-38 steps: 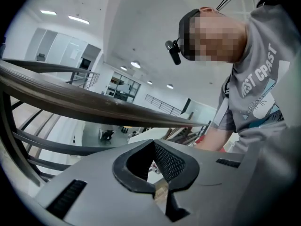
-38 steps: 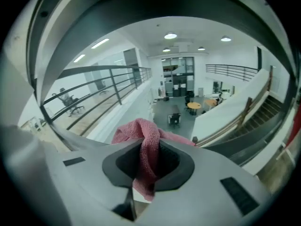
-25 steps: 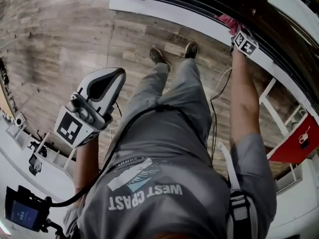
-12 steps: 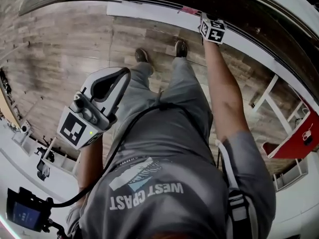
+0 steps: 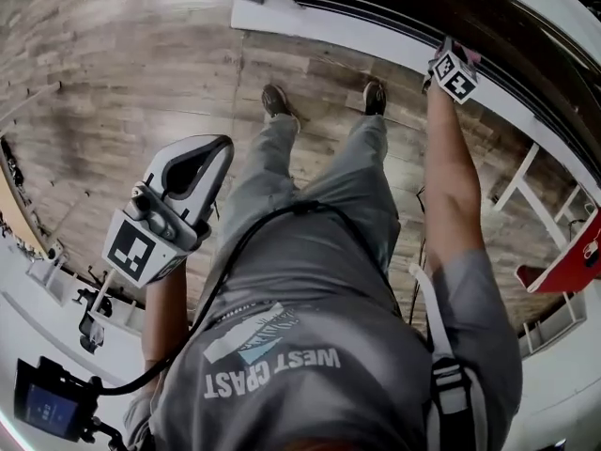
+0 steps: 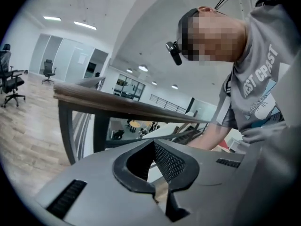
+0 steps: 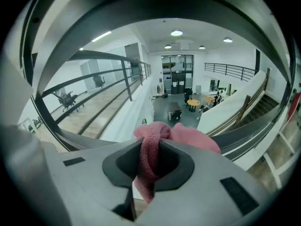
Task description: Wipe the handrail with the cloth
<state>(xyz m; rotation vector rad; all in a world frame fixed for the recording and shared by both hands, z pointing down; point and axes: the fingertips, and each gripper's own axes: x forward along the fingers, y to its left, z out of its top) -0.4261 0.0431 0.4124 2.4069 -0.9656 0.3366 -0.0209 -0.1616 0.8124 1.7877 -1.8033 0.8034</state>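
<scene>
The dark wooden handrail [image 5: 394, 3] curves across the top of the head view. My right gripper [image 5: 454, 71] is held up against it, shut on a pink cloth [image 5: 469, 52] that pokes out past the marker cube. In the right gripper view the cloth [image 7: 155, 147] is bunched between the jaws of the right gripper [image 7: 148, 166], with the rail [image 7: 164, 8] arcing just above. My left gripper [image 5: 192, 163] hangs at waist height on the left, away from the rail, shut and holding nothing. The left gripper view shows the left gripper [image 6: 157, 182] with the handrail [image 6: 117, 105] beyond it.
I stand on a wood-plank floor [image 5: 122, 92], shoes [image 5: 277, 101] close to the white base strip [image 5: 338, 31] under the railing. A white frame [image 5: 526, 177] and a red panel [image 5: 573, 261] sit at the right. Office chairs [image 6: 11, 81] stand far left. An atrium [image 7: 188, 102] drops beyond the rail.
The right gripper with the cloth slid left along the handrail, then came back to the right. The left gripper has barely moved.
</scene>
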